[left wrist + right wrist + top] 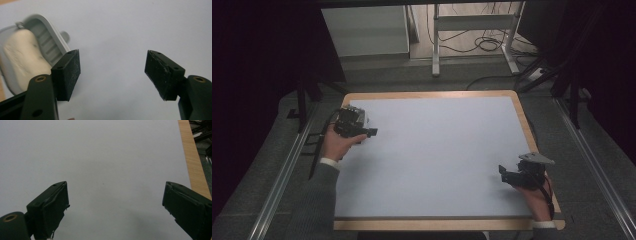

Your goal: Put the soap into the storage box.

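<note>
A grey ribbed plastic dish point(51, 40) lies on the pale sheet, with a cream-coloured lump point(20, 56) in it. It sits just left of and beyond my left gripper point(112, 75), whose pads stand apart with nothing between them. In the high view the left gripper point(371, 132) is at the sheet's far left corner, held by a hand in a grey sleeve. My right gripper point(503, 172) rests low at the near right of the sheet. In its own view the right gripper point(115, 212) is wide open over bare sheet.
A pale sheet point(437, 150) covers a wooden board point(432, 94) whose edge shows all round. The board's right wooden edge point(193, 157) runs close to the right gripper. Beyond the table stand a metal frame point(472, 30), cables and a dark floor.
</note>
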`<action>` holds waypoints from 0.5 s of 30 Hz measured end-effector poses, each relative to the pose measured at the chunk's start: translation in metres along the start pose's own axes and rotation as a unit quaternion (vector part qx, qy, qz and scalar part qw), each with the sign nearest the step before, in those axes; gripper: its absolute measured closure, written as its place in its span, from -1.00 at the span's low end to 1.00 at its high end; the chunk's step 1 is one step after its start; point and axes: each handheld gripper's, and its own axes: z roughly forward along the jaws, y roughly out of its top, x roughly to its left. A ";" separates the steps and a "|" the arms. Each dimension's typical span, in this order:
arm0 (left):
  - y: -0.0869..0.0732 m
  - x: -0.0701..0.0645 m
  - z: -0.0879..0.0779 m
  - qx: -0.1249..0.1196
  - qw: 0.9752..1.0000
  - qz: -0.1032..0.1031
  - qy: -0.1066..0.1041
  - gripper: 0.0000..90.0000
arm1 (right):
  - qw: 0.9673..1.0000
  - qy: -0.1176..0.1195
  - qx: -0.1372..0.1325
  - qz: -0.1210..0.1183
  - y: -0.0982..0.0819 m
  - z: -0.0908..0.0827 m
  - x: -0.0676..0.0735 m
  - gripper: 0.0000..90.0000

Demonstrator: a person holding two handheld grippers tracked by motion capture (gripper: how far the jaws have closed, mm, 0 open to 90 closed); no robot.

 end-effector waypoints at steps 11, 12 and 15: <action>-0.061 -0.020 -0.010 -0.009 0.999 0.025 -0.044 -0.37 | 1.000 0.001 0.000 -0.002 0.000 0.000 0.001 -0.85; -0.065 -0.021 -0.011 -0.010 0.999 0.027 -0.043 -0.38 | 1.000 0.001 0.000 -0.002 0.000 0.000 0.001 -0.85; -0.081 -0.025 -0.012 -0.017 0.999 0.022 -0.046 -0.38 | 1.000 0.000 0.000 -0.004 0.001 0.000 0.002 -0.85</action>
